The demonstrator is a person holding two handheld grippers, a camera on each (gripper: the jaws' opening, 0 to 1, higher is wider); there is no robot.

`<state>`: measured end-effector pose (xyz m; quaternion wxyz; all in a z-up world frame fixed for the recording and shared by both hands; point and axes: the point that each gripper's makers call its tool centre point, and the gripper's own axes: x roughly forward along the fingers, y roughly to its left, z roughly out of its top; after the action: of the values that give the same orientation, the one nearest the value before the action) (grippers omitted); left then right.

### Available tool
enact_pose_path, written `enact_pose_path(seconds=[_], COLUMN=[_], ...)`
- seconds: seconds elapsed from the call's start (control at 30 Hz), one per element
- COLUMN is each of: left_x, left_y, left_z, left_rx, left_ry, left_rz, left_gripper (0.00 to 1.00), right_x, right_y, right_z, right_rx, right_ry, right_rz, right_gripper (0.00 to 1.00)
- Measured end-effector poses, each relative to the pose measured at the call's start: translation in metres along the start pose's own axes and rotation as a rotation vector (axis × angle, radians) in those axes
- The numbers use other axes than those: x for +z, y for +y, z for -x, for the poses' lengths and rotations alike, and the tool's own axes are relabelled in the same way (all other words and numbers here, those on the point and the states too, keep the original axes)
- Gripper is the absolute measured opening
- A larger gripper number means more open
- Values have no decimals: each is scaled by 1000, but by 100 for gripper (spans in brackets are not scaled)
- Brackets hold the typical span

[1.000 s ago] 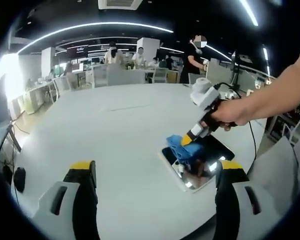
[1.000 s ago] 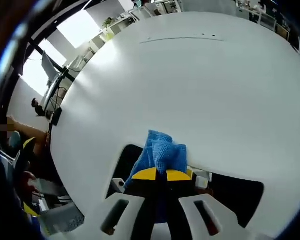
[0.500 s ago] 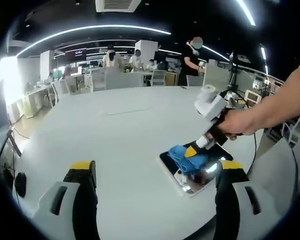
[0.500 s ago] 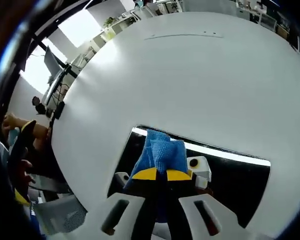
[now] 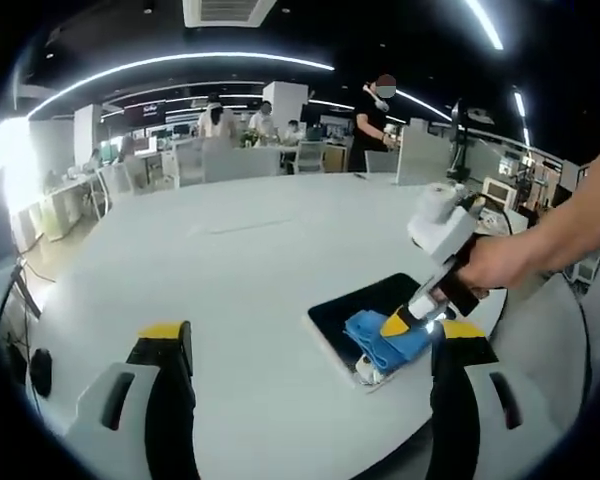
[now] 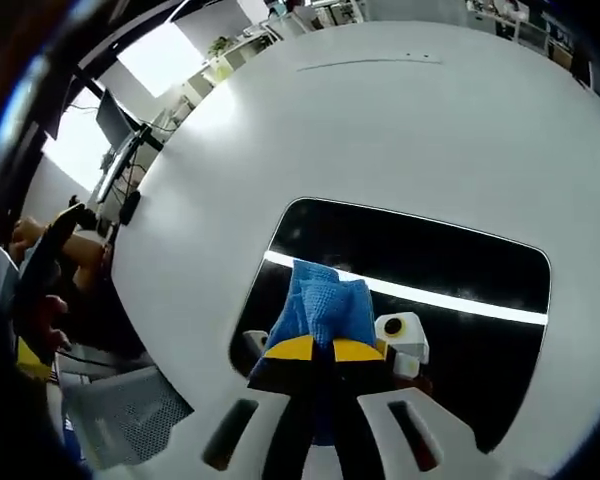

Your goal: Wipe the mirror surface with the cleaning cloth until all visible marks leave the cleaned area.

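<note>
Here the right gripper, low in the centre of the right gripper view, has its yellow-tipped jaws clenched on the blue cleaning cloth, which bunches up just above the tips and presses against the mirror. The mirror is a dark rounded rectangle lying flat on the white table, spreading from the frame's centre to the lower right, with a bright strip of light reflected across it beside the cloth. In the left gripper view the same gripper comes in from the right, held by a person's hand, and pins the cloth on the near end of the mirror at centre right of the frame. The left gripper stands released, its two jaws wide apart at the bottom left and bottom right with nothing between them, above the table and apart from the mirror. Beyond the table, along the top of that frame, are desks, chairs and several standing people under long ceiling lights.
</note>
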<state>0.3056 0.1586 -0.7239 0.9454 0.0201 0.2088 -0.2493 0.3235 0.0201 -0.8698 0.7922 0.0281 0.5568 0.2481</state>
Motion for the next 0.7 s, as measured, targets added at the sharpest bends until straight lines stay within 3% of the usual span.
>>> enact_pose_path(seconds=[0.7], left_x=[-2], left_y=[12], left_z=[-8], left_rx=[-22], left_ry=[16], left_rz=[-14], left_gripper=[99], right_x=[-14], right_y=[5], right_z=[5], right_rx=[2], right_ry=[19], right_rz=[0], right_gripper=[0])
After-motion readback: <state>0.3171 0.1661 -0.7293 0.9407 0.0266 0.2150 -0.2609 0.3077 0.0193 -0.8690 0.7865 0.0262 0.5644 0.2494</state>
